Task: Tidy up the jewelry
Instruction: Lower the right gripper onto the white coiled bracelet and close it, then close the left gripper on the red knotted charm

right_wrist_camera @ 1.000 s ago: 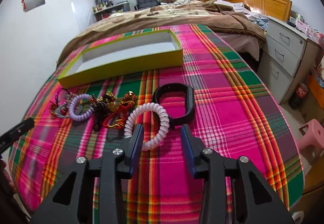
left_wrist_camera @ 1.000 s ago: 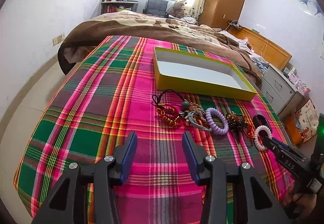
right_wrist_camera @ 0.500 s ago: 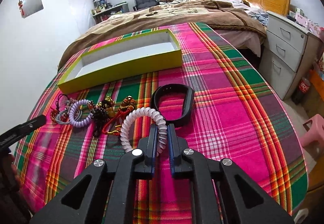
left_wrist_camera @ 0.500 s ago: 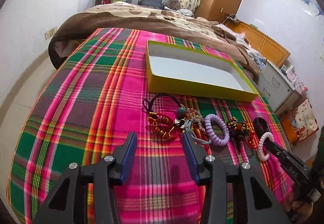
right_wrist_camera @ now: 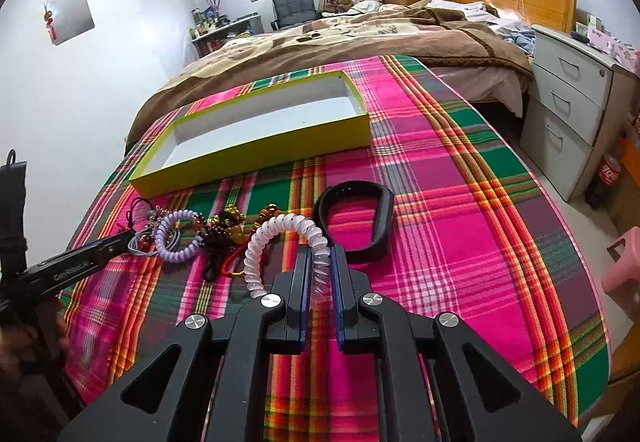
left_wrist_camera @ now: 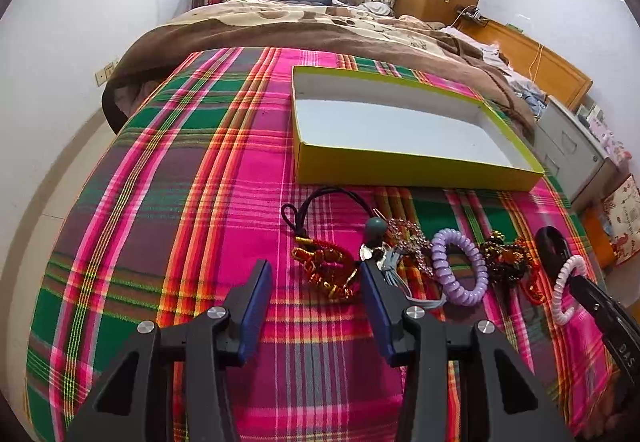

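A row of jewelry lies on the plaid cloth in front of a shallow yellow-green box with a white inside and nothing in it. My right gripper is shut on a white coil bracelet, right beside a black band. My left gripper is open, its fingertips on either side of a red-gold knot charm with a black cord. Right of that lie a beaded cluster, a purple coil bracelet and dark gold-red charms.
The plaid cloth covers the bed's near end and drops off at the left and right edges. A brown blanket lies behind the box. A grey drawer cabinet and a pink stool stand to the right.
My right gripper has shut on the white coil bracelet. My left gripper has moved forward and slightly right, closer to the red-gold charm, and has stayed open.
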Motion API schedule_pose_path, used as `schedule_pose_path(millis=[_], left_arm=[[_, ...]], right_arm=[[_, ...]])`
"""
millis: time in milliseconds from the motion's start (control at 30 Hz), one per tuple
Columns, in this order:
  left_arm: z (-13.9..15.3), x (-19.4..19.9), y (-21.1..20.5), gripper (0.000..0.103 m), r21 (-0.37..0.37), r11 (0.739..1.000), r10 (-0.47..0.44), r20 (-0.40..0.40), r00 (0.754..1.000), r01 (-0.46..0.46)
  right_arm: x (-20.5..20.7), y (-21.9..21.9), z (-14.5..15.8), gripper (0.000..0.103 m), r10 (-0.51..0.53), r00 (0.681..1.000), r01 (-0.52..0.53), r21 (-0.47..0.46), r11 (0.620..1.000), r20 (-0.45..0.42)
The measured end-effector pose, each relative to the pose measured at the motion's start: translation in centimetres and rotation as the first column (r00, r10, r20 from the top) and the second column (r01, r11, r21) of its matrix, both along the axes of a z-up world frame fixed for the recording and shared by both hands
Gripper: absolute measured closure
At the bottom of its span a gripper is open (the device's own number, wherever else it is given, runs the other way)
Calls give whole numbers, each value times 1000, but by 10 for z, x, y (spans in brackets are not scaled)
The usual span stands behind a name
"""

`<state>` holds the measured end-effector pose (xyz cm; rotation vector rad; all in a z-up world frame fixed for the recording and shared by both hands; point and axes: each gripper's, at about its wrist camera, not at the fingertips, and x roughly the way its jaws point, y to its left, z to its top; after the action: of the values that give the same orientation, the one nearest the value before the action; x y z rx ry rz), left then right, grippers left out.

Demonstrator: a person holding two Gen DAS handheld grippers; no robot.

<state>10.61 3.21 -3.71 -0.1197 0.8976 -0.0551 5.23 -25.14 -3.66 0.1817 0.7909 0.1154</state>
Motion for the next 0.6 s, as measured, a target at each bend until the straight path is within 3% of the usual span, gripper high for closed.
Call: schedule_pose_path(millis=[100,167,600], left_arm=[[0,0,-1,76,21,1000,-2,1,1000,2],[0,-1,3,82,12,1000,-1,-2,1000,1],[6,-12,19,87,13,1000,-3,6,1000,2]], right_arm=[[1,2,0,93,9,1000,-9,3,1000,1],[1,2,1,93,11,1000,-11,3,1000,3],[3,3,5,93,16,1000,-16,10,1000,14]])
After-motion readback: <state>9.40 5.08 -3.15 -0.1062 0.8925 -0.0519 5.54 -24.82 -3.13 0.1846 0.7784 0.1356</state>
